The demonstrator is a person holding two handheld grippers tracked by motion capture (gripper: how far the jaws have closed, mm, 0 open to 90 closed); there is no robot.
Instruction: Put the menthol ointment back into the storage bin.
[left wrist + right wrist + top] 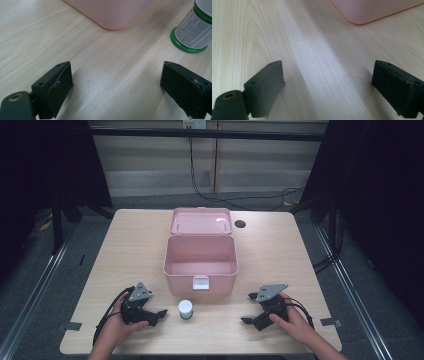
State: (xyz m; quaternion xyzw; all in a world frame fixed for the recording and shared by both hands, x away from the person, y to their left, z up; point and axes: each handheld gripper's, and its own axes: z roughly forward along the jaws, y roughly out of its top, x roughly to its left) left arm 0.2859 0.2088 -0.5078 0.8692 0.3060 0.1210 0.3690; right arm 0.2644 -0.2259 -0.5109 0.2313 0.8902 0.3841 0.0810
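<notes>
We see the bench [280, 255] evenly and softly lit from above in the high view, while the surroundings fall into near black. In the gripper views, the jaws cast faint, diffuse shadows on the wood, and the pink box [112, 11] looks soft and blurred.

bottle [185, 309] just before open box [200, 261]

pale matt wood-grain table [280, 265], smooth pink plastic box [201, 265].

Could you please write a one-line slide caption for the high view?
Open pink box on the wooden table, small white bottle before it, flanked by open left gripper and right gripper.
</notes>
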